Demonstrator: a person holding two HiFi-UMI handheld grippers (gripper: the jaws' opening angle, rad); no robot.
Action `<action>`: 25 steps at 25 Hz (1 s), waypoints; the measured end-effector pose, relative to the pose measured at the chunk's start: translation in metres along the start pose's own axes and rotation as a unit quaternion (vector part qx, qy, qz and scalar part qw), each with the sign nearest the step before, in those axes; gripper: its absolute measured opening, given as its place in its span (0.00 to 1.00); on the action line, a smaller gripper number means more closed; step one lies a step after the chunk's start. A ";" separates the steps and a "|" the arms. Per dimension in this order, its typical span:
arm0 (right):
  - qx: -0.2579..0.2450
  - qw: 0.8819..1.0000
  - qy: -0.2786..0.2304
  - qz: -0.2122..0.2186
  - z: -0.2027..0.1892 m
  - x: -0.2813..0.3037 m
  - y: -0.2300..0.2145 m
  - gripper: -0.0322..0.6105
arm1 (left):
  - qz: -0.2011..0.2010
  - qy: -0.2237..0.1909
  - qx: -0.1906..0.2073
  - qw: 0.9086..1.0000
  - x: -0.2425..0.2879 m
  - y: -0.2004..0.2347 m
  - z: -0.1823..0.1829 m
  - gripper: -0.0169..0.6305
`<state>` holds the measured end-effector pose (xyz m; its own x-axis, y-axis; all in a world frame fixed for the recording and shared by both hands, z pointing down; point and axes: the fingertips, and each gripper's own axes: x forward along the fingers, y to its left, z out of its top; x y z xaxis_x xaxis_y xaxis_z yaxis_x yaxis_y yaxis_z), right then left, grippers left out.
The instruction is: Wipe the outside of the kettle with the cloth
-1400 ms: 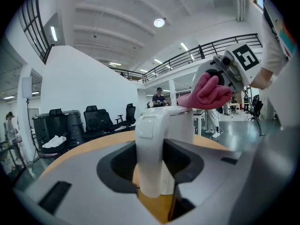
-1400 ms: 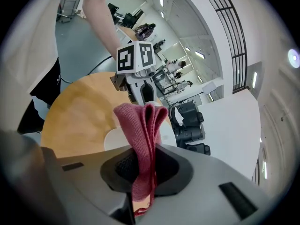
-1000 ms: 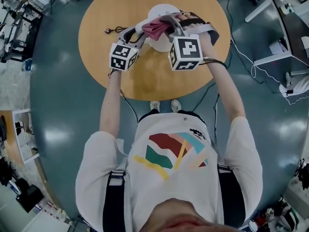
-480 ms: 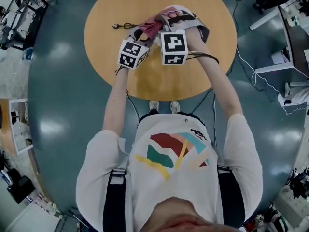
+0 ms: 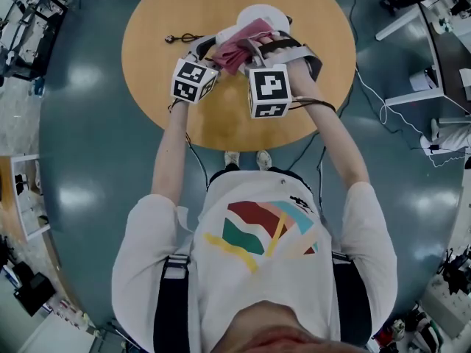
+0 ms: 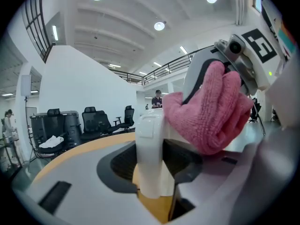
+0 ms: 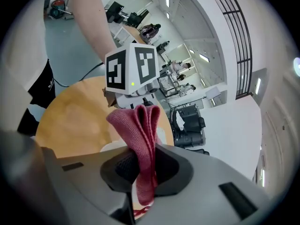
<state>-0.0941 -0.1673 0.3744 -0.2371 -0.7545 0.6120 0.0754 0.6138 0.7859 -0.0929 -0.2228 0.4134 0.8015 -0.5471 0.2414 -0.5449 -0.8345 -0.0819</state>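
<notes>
White kettle handle (image 6: 149, 139) clamped by left gripper (image 6: 152, 170), folded pink cloth (image 7: 140, 125) pinched by right gripper (image 7: 144, 168), held against kettle (image 5: 259, 13) just beside left gripper

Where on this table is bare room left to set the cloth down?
Bare wood: table from left tool and right tool to the near edge; also left of the cord. Crowded at the kettle, where both tools and the cloth meet.

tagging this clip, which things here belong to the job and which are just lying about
In use: kettle, held by left gripper; pink cloth, clamped in right gripper.
Lying about: black cable on the table; office chairs behind.
</notes>
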 end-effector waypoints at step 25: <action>0.247 0.966 0.025 -0.064 -0.096 -0.045 -0.013 0.12 | 0.099 -0.050 0.030 0.993 -0.014 0.070 -0.005 0.34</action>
<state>0.0086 -0.1636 0.3455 -0.1665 -0.8346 0.5250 -0.4269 0.5410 0.7246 -0.1438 -0.2734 0.4095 0.7023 -0.7020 0.1180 -0.6810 -0.7108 -0.1760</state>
